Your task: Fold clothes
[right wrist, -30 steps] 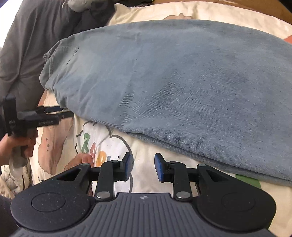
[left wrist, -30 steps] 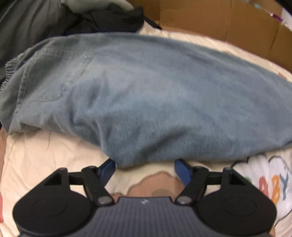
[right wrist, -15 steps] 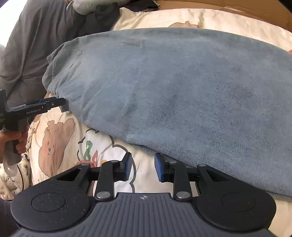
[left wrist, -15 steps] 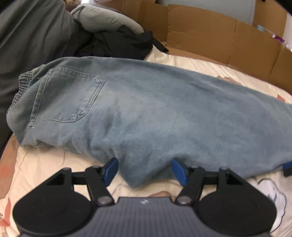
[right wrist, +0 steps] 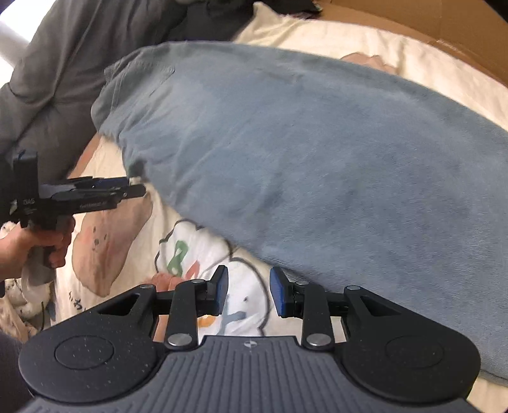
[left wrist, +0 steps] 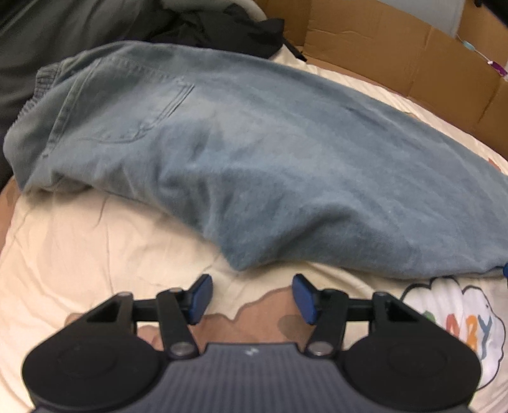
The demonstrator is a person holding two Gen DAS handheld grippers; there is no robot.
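Left gripper (left wrist: 250, 297): fingers spread wide, blue pads (left wrist: 200, 297) bare, nothing between them. It sits low centre of the left wrist view, just short of the near fold of the jeans (left wrist: 254, 159), apart from the cloth.

Right gripper (right wrist: 248, 292): fingers parted by a narrower gap, also empty, low centre of the right wrist view. The jeans' edge lies just beyond the right-hand pad; contact cannot be told.

Jeans: pale blue denim, laid across the middle of both views on a cream bedsheet (left wrist: 95, 238). Back pocket and elastic waistband at upper left of the left wrist view, leg running off to the right edge.

Bedsheet carries a white cloud print with coloured letters (right wrist: 203, 254) and a brown bear figure (right wrist: 108, 241).

At left edge of the right wrist view, a hand (right wrist: 35, 244) grips the other gripper's handle, its tips reaching the jeans' near corner.

Dark grey and black clothing heaped at upper left (left wrist: 206, 25). Cardboard wall (left wrist: 397, 47) along the upper right.
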